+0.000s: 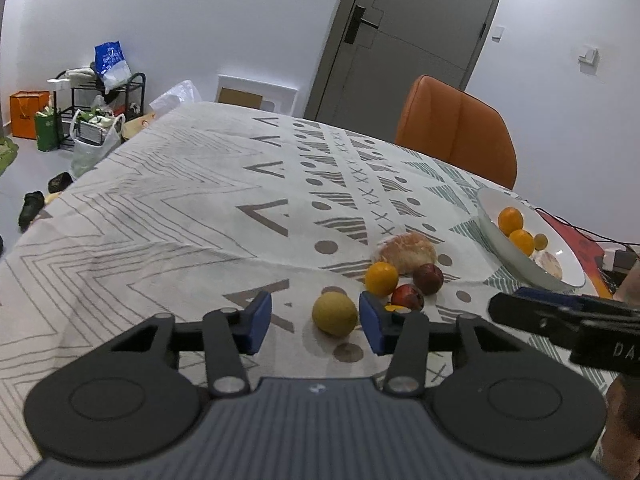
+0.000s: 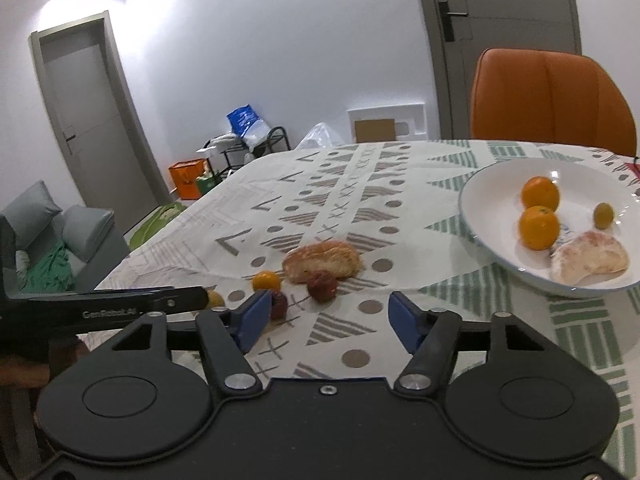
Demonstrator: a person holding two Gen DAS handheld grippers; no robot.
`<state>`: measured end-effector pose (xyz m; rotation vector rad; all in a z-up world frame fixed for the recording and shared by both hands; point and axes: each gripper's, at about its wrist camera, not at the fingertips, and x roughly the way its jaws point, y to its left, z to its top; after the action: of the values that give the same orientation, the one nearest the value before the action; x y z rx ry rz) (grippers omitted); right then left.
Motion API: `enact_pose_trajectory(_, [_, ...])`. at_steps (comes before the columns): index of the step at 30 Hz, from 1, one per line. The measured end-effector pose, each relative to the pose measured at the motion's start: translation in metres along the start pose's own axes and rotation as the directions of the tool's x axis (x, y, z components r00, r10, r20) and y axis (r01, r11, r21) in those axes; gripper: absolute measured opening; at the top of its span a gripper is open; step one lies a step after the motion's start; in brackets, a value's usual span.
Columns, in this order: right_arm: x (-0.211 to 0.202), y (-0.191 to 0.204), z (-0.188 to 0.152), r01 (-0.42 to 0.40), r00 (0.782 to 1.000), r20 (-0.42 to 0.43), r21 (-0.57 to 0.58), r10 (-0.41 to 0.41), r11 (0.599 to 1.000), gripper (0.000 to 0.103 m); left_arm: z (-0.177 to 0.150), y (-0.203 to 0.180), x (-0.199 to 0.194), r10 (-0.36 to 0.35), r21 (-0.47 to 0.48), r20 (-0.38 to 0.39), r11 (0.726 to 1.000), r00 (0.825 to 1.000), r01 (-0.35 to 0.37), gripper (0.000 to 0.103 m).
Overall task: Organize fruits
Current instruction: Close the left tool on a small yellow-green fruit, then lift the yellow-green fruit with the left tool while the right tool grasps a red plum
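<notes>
I am bringing the left gripper [image 1: 315, 326], jaws spread and touching nothing, around the round yellow-green fruit [image 1: 334, 314] near the patterned tablecloth's [image 1: 168, 208] near edge, judging it firm, light and rollable, best pinched across its middle, while the right gripper [image 2: 326, 318] is hanging spread and empty.

Across my table lies a white tablecloth [image 1: 192, 200] printed with grey zigzags, dots and green striped triangles. Behind it stands an orange padded chair [image 2: 548, 100], close to the far edge. A grey door with a black handle [image 1: 404, 36] is set in the white wall, and a second grey door [image 2: 92, 120] shows off to the side. On the floor I see a black wire rack [image 1: 100, 100], an orange paper bag [image 1: 28, 114] and a grey sofa with cushions [image 2: 60, 236].
</notes>
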<state>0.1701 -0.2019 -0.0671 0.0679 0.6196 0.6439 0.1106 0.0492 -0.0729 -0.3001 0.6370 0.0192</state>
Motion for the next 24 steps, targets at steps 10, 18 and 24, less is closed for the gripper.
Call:
enact_pose_trajectory(10, [0.016,0.010,0.001,-0.021,0.999,-0.035,-0.023,0.021,1.000,0.058,0.000,0.004,0.007,-0.017,-0.020,-0.004,1.000,1.000,0.017,0.025])
enact_pose_trajectory(18, [0.031,0.005,0.005,-0.005,0.999,-0.046,-0.019,0.004,1.000,0.046,0.005,0.018,0.005,0.009,-0.043,0.006,0.999,1.000,-0.009,0.025])
enact_pose_trajectory(24, [0.044,0.005,0.010,0.010,0.998,-0.057,-0.043,-0.013,0.999,0.044,0.010,0.027,0.004,0.032,-0.062,0.019,0.998,0.999,-0.030,0.025])
